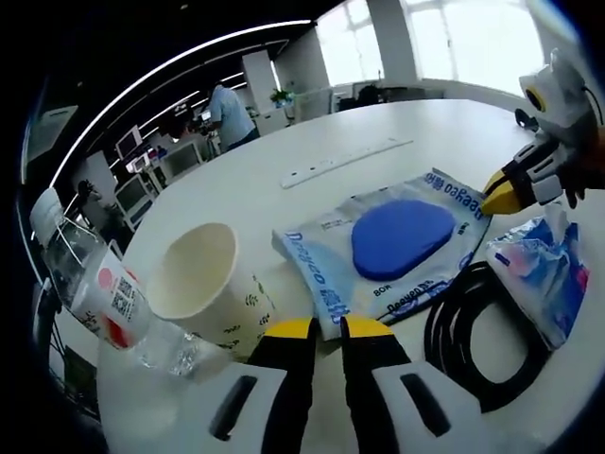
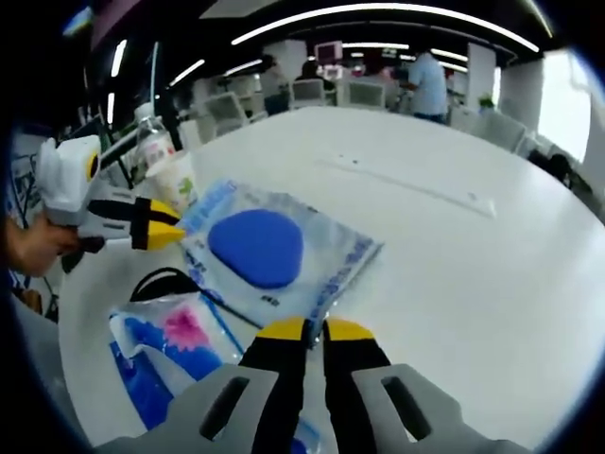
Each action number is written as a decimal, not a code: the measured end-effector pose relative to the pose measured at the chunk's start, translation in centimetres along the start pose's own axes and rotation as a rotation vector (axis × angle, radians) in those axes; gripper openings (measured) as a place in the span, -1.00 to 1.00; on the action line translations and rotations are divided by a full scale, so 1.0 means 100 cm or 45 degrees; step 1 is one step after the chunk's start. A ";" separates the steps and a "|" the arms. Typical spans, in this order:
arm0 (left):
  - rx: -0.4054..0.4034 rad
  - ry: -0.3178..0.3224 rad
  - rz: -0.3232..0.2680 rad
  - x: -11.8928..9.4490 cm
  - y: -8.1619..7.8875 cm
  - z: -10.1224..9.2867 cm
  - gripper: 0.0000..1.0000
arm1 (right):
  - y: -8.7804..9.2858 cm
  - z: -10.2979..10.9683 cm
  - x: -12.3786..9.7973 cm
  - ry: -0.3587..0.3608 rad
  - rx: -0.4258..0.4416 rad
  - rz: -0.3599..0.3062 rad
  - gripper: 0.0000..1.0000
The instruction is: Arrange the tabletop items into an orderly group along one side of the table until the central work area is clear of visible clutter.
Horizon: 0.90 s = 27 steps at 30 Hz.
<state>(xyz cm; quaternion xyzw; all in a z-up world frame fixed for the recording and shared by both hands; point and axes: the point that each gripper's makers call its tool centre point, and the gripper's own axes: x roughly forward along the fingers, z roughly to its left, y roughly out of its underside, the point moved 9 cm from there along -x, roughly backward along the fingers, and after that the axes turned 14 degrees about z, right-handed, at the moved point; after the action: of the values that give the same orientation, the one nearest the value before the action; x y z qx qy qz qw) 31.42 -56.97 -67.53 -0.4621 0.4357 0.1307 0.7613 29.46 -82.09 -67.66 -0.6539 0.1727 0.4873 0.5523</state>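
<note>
A clear packet with blue print and a blue oval pad inside lies flat on the white table. My left gripper is shut on the packet's edge beside the paper cup. My right gripper is shut on the opposite corner. A white paper cup and a clear water bottle with a pink label stand just left of my left gripper. A blue and pink tissue pack rests on a black cable loop between the two grippers.
A long white power strip lies across the white table beyond the packet. The table's edge curves close behind the cup and bottle. A hand holds the left gripper. People, desks and chairs fill the office behind.
</note>
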 end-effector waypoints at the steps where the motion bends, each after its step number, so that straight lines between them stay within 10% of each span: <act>1: -0.001 0.000 0.001 0.000 0.000 0.001 -0.80 | 0.000 0.000 0.000 -0.001 0.005 0.001 -0.94; 27: -0.051 0.047 -0.021 -0.024 -0.001 -0.005 -0.58 | -0.002 -0.011 -0.036 0.122 0.019 -0.088 -0.40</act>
<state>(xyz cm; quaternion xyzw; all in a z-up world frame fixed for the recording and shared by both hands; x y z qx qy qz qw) 29.80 -56.91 -65.65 -0.4833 0.4431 0.1245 0.7447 28.40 -84.09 -64.62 -0.6778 0.1798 0.4347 0.5650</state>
